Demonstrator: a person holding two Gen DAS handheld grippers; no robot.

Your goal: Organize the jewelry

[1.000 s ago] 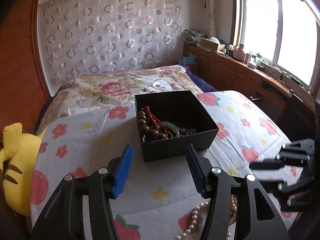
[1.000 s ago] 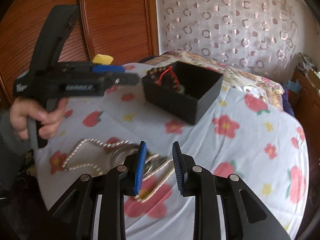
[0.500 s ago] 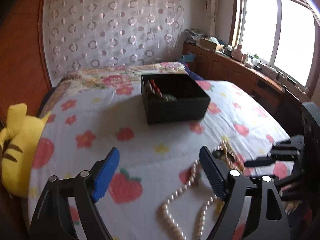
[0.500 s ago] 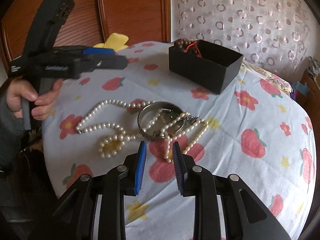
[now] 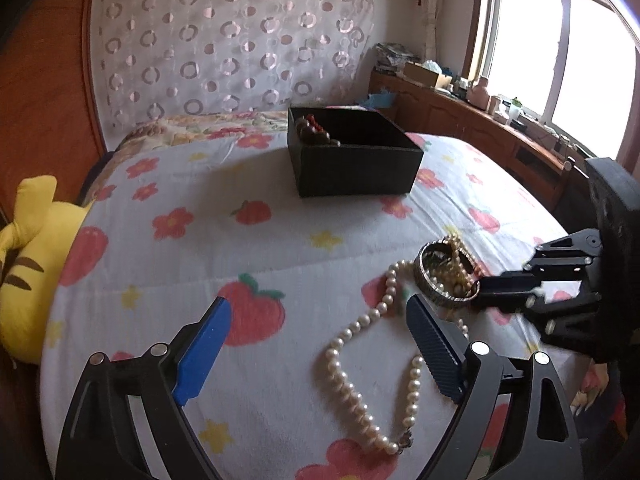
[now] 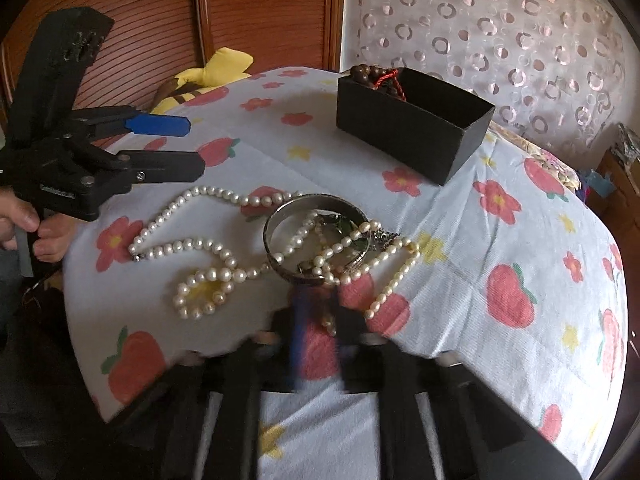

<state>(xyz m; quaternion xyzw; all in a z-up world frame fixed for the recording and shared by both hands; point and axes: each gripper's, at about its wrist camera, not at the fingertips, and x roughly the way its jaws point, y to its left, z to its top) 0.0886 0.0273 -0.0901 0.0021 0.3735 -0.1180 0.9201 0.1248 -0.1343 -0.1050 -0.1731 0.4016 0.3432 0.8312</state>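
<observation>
The pearl necklace [image 6: 208,248] lies in loops on the bed [image 6: 500,320], close to the bed's near edge. One end of it runs over and into a silver bangle [image 6: 280,220], where more pearl strands [image 6: 392,264] and a small chain sit in a pile. The bangle rests flat on the flowery bed cover.

The right hand-held gripper [image 5: 486,294] comes in from the near edge, and its tips are at the bangle's near rim. Its jaws have just been closing and are now together. They look blurry in its own view, so I cannot tell if they pinch the rim or a strand.

The left hand-held gripper [image 5: 318,322] hangs over the looped part of the necklace, near the bed's left edge. Its jaws have just been opening and stand wide apart, with nothing in them. A hand [image 6: 36,232] holds its handle.

The black box [image 5: 352,160] sits farther back on the bed, well apart from the pile. Brown beads [image 5: 314,132] with a red cord rest in one corner of it. A yellow plush toy [image 5: 28,264] lies beside the bed's left edge.
</observation>
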